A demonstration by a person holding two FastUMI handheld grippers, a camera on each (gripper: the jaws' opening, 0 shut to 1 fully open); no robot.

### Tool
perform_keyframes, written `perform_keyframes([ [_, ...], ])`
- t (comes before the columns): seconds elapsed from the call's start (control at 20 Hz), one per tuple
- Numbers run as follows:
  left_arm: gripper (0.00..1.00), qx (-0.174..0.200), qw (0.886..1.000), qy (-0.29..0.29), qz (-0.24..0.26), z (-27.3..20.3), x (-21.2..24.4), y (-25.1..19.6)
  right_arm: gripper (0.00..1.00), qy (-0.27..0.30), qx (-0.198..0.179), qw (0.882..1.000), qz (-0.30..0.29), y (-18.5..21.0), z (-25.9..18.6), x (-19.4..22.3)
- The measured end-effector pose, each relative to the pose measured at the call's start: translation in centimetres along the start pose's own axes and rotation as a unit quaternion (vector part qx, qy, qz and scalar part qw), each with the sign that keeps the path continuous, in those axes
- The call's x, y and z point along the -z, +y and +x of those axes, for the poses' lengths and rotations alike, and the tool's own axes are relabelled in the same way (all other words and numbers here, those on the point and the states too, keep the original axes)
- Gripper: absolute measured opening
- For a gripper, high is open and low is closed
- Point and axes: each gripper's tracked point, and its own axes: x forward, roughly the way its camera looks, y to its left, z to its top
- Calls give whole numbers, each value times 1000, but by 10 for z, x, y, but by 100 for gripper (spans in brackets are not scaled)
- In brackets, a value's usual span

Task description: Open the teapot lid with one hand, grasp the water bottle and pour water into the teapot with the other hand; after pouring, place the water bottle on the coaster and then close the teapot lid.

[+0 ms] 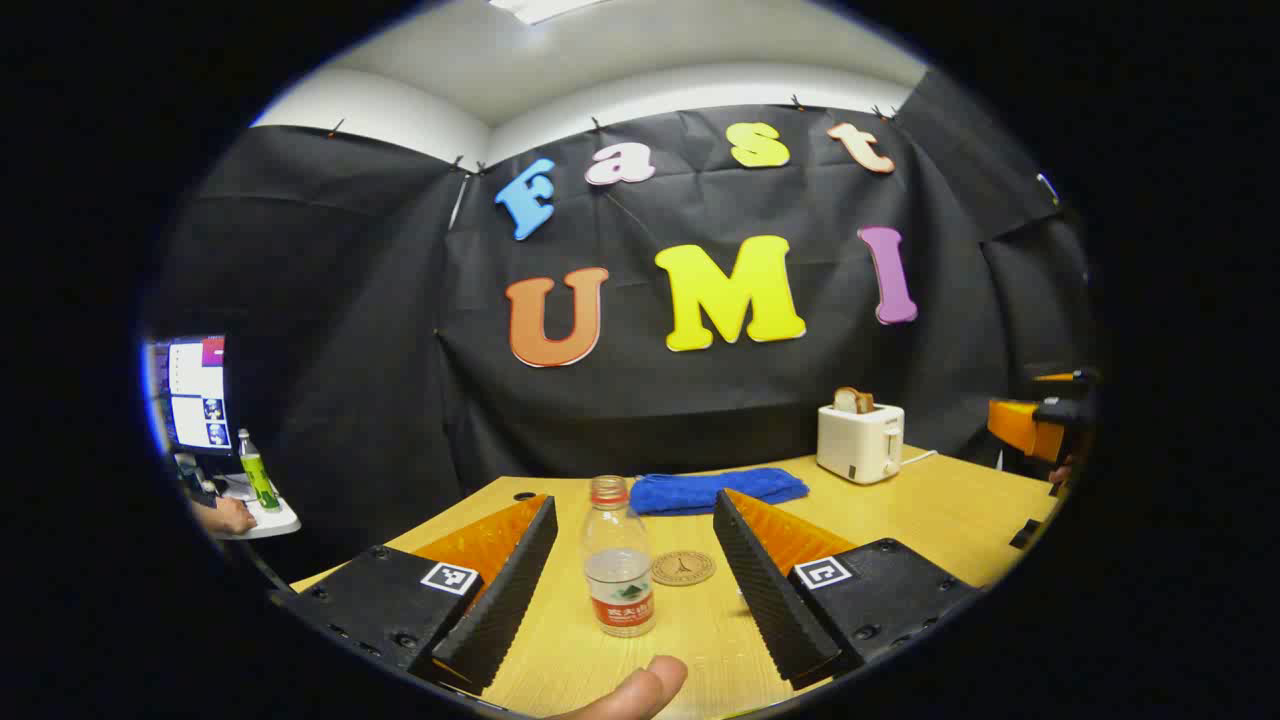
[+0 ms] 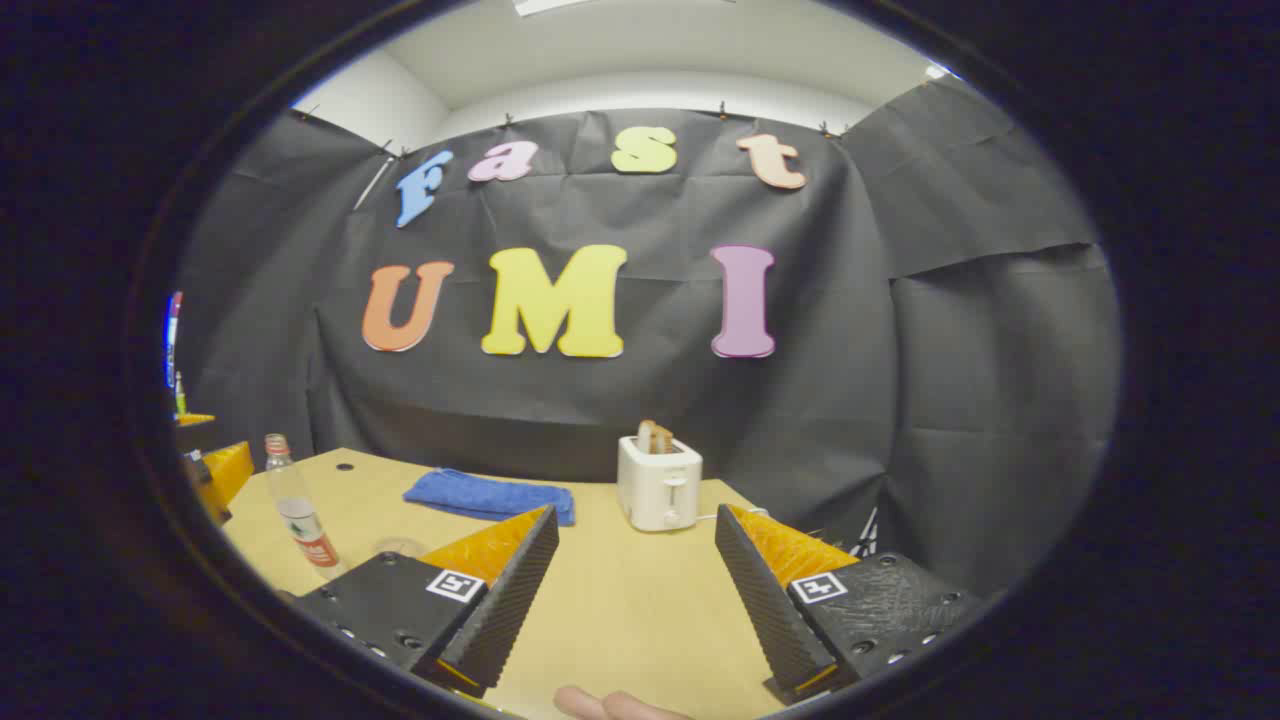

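Observation:
A clear plastic water bottle with a red label and some water in it stands upright on the wooden table. It sits between the fingers of my left gripper, which is open with a gap on each side. A round brown coaster lies just right of the bottle and a little behind it. My right gripper is open over bare table with nothing between its fingers. In the right gripper view the bottle stands far to the left, beside part of the left gripper.
A folded blue towel lies at the back of the table, with a white toaster holding bread to its right. The towel and toaster lie ahead of my right gripper. A side desk with a monitor stands off to the left.

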Motion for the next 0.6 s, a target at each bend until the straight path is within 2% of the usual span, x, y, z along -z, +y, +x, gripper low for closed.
perform_keyframes([
  [0.05, 99, -10, 1000, -5, -15, -2, -3, 11, 98, 5, -13, 1000, -2, 11, -1, 5],
  [0.15, 99, -4, 1000, -5, -26, -1, -1, 20, 95, 13, -32, 999, -11, 28, -2, 14],
  [0.3, 98, -24, 1000, 8, -5, 5, 5, 39, 95, 24, -35, 999, -31, 31, 2, 22],
  [0.4, 98, -26, 999, 18, -13, 8, 11, 42, 98, 27, -46, 998, -30, 39, 1, 25],
  [0.6, 98, -30, 999, 36, -18, 14, 23, 47, 95, 23, -48, 998, -42, 42, 0, 24],
])
